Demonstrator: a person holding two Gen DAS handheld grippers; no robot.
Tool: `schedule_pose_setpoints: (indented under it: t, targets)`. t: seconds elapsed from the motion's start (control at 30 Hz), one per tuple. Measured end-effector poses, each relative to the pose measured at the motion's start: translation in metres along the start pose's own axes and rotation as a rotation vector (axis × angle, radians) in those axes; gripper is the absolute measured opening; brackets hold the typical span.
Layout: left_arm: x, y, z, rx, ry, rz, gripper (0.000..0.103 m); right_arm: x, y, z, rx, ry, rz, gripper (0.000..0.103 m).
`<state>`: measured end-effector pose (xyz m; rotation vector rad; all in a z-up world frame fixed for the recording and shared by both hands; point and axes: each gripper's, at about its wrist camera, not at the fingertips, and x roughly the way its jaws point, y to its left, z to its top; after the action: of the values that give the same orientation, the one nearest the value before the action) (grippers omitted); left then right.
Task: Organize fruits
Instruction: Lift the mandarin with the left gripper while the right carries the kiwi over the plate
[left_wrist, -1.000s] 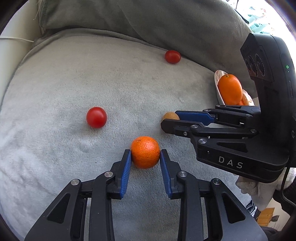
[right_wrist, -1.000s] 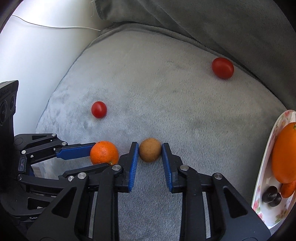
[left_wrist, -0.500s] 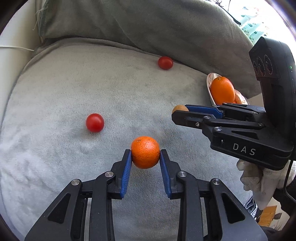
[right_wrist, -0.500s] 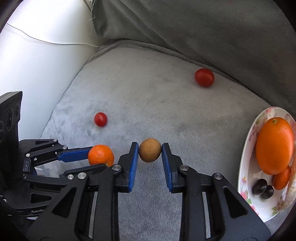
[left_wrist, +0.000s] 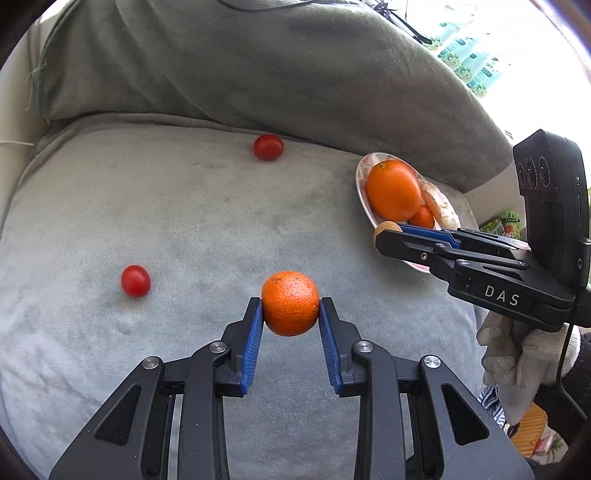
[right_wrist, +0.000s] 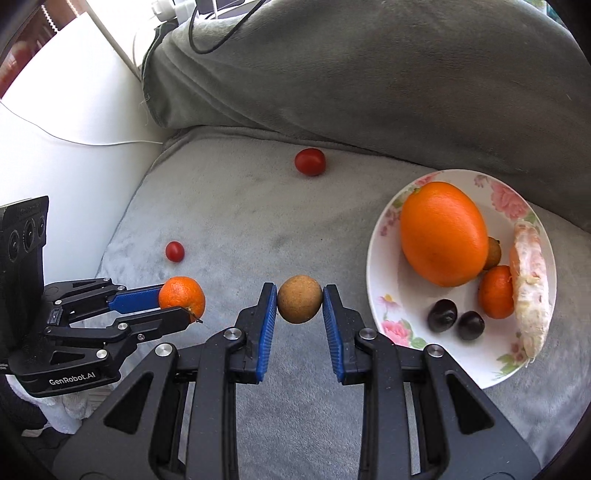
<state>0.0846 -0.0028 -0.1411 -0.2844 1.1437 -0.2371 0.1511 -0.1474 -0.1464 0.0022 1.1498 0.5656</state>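
My left gripper (left_wrist: 290, 308) is shut on a small orange (left_wrist: 290, 302) and holds it above the grey cushion (left_wrist: 184, 221); the orange also shows in the right wrist view (right_wrist: 182, 292). My right gripper (right_wrist: 300, 301) is shut on a small brown fruit (right_wrist: 299, 299), held above the cushion just left of the floral plate (right_wrist: 386, 295). The plate holds a large orange (right_wrist: 443, 232), a small orange (right_wrist: 495, 291), two dark fruits (right_wrist: 442, 315) and a peeled piece (right_wrist: 528, 280). Two red tomatoes (left_wrist: 135, 280) (left_wrist: 268, 147) lie on the cushion.
A grey back cushion (right_wrist: 369, 74) rises behind the seat. A white wall with a thin cable (right_wrist: 74, 140) lies to the left. The right gripper's body (left_wrist: 498, 280) reaches across the right side in the left wrist view, in front of the plate (left_wrist: 360, 177).
Both grippers have risen from the cushion with their fruits held. The right gripper has moved toward the plate, which now shows fully in the right wrist view.
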Motion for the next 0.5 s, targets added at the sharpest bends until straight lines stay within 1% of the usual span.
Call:
schedule_pose_setpoints:
  t: [0.27,0.5]
  targets:
    - [0.008,-0.033,0.007,0.066,0.014,-0.046,0.029,-0.031,-0.033,-0.002,0.057,-0.053,-0.036,0.027]
    - [0.020,-0.063,0.016,0.122,0.022,-0.075,0.029,-0.050,-0.056,0.000,0.093,-0.088,-0.068,0.027]
